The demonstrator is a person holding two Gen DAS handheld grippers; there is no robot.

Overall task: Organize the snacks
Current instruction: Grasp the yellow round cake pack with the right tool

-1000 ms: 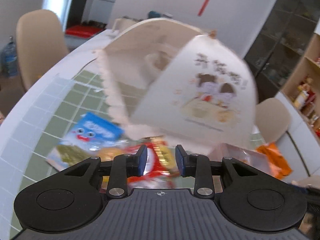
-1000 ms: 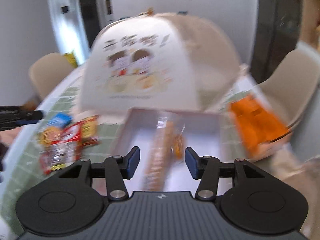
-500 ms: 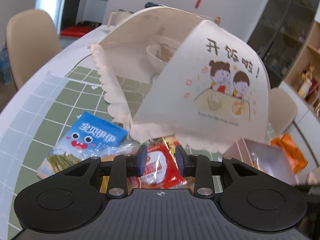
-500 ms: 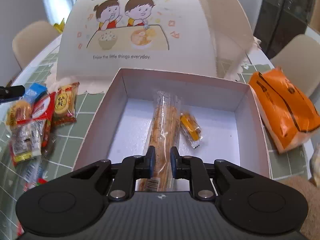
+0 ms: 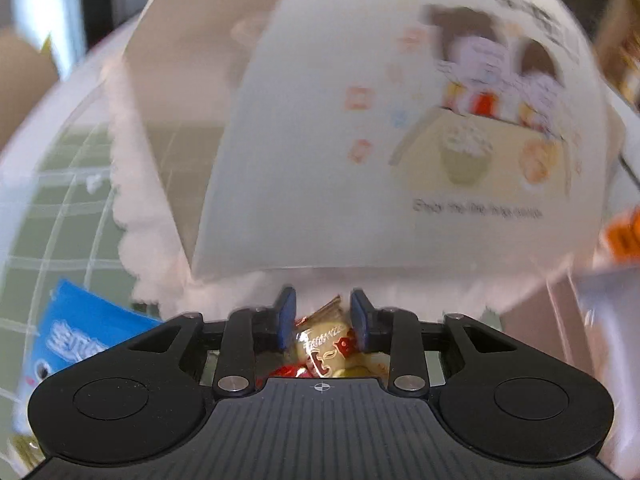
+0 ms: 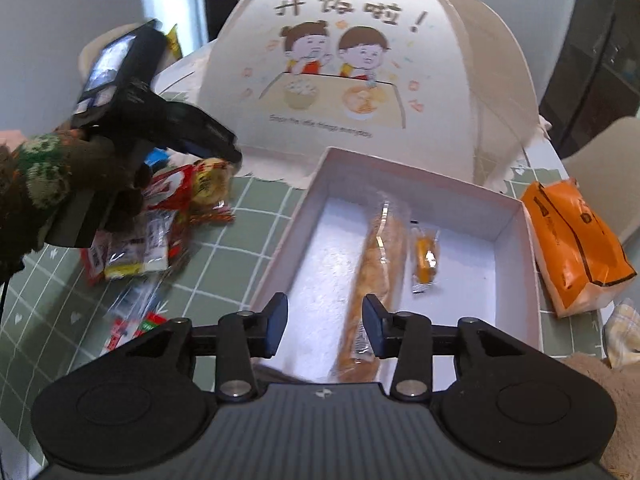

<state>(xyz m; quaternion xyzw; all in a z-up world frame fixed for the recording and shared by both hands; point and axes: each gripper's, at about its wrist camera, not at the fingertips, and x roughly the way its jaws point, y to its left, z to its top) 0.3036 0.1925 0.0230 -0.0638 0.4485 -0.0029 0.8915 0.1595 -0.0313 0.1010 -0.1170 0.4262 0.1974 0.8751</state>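
Observation:
My left gripper is down in the snack pile, its jaws closing on a yellow and red snack packet that fills the gap between the pads. The right wrist view shows that gripper at the pile's far end, over the same packet. My right gripper hovers over the near part of the white box, jaws opening, nothing between them. Inside the box lie a long bread packet and a small orange packet.
A domed food cover with a cartoon print stands right behind the box and the pile. An orange bag lies to the box's right. A blue packet sits left of the pile. A patterned sleeve holds the left gripper.
The left gripper dropped forward into the pile, and the yellow packet now sits between its jaws. The right jaws, shut half a second ago, have parted again.

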